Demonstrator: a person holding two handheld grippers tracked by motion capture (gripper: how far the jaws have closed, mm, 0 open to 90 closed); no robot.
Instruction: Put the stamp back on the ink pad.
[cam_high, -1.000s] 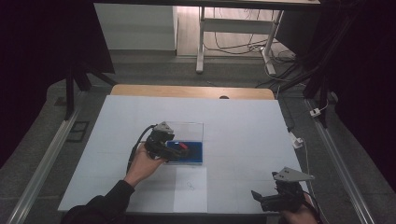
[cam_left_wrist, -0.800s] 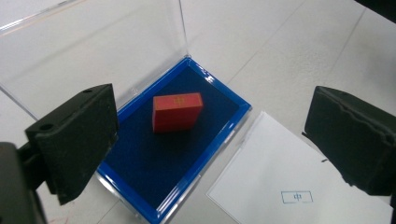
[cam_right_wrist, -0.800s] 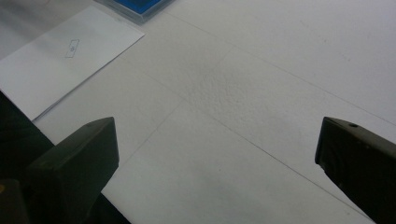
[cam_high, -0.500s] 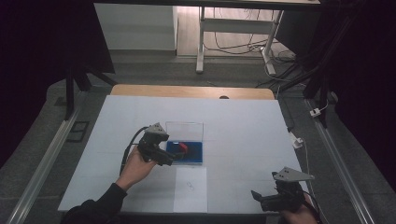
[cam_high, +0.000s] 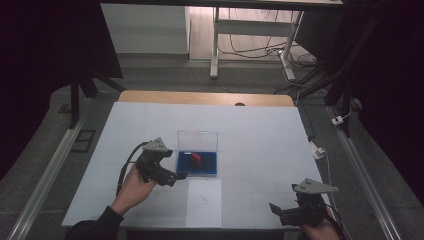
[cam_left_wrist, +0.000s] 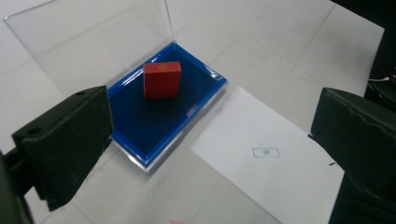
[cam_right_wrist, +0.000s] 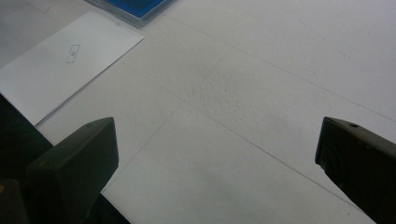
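**A:** The left gripper (cam_high: 176, 176), held in a person's left hand (cam_high: 134, 184), hovers just left of a shallow blue-lined case with a clear hinged lid (cam_high: 198, 163). Its two black jaws stand wide apart, having just been opening, with nothing between them.

**B:** And the small red rectangular block (cam_left_wrist: 161, 80)?

**A:** It stands upright on the blue lining inside the case, toward the hinge end, apart from both jaws. The clear plastic lid (cam_left_wrist: 88, 42) leans back open behind it.

**B:** What lies beside the case?

**A:** A white sheet of paper with a small printed mark (cam_high: 204, 201), just below the case's near edge on the high view. In the left gripper view the mark (cam_left_wrist: 265, 152) is a small outlined rectangle; what it encloses is too small to read.

**B:** The other hand?

**A:** The right gripper (cam_high: 279, 212) sits at the near right corner of the white-covered table (cam_high: 260, 135), well apart from the case. Its jaws are also spread wide with nothing between them, over bare tabletop; in its own view the paper and a corner of the blue case show at the upper left.

**B:** The surroundings?

**A:** Grey floor around the table, metal rails along both sides, and white frame legs with cables (cam_high: 250, 45) beyond the far edge.
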